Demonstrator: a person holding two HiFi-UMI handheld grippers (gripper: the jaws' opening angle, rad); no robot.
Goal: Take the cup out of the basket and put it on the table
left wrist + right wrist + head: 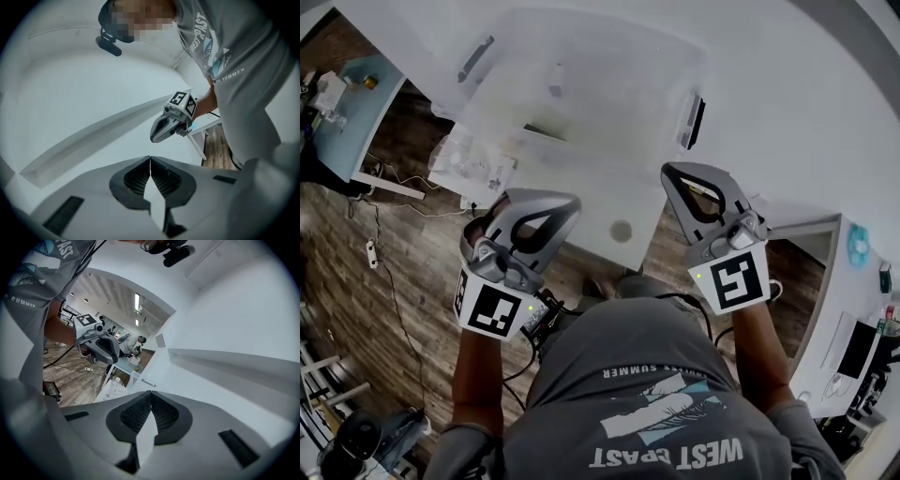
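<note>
Grey left gripper [150,158], right gripper [150,392]: two, closed.

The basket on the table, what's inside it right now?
In the head view, the translucent basket holds one small pale object, possibly the cup, but it is too washed out to confirm. The frosted near wall blurs whatever lies along that side.

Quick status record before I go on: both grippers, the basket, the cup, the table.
left gripper: jaws together, nothing between them
right gripper: jaws together, nothing between them
gripper positions: both short of the basket, near the table's front edge; each shows in the other's view
basket: translucent, standing on the table, ahead of both grippers
cup: cannot be made out through the basket's cloudy walls
task state: cup not yet picked up
</note>
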